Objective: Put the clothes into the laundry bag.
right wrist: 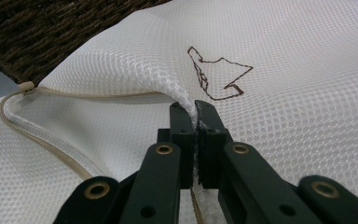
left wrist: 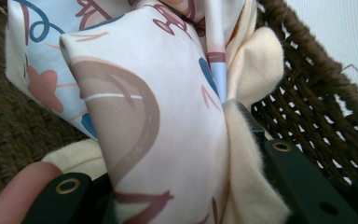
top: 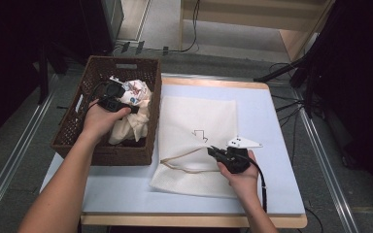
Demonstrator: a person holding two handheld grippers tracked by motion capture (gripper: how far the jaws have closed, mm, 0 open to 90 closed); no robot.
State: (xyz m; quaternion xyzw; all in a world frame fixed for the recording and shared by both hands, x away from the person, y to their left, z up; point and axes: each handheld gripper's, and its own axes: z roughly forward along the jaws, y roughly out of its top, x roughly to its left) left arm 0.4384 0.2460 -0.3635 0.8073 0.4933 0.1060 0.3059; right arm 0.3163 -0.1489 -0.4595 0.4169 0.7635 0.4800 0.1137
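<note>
Jaws: left gripper [top: 135, 108] pinching one printed cloth [left wrist: 158, 121] in one basket [top: 73, 126]; right gripper [right wrist: 196, 112] pinching one mesh bag [right wrist: 284, 93].

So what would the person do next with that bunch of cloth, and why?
Probably carry it across to the mesh laundry bag. The left gripper is shut on the patterned cloth in the wicker basket, and the right gripper pinches the bag's upper layer up at its zipper mouth.

In the left gripper view, the patterned pastel fabric bundle [left wrist: 149, 116] covers the left tongs' [left wrist: 168, 186] tips, and the dark woven wicker basket [left wrist: 317, 107] is cropped at the frame edge.
</note>
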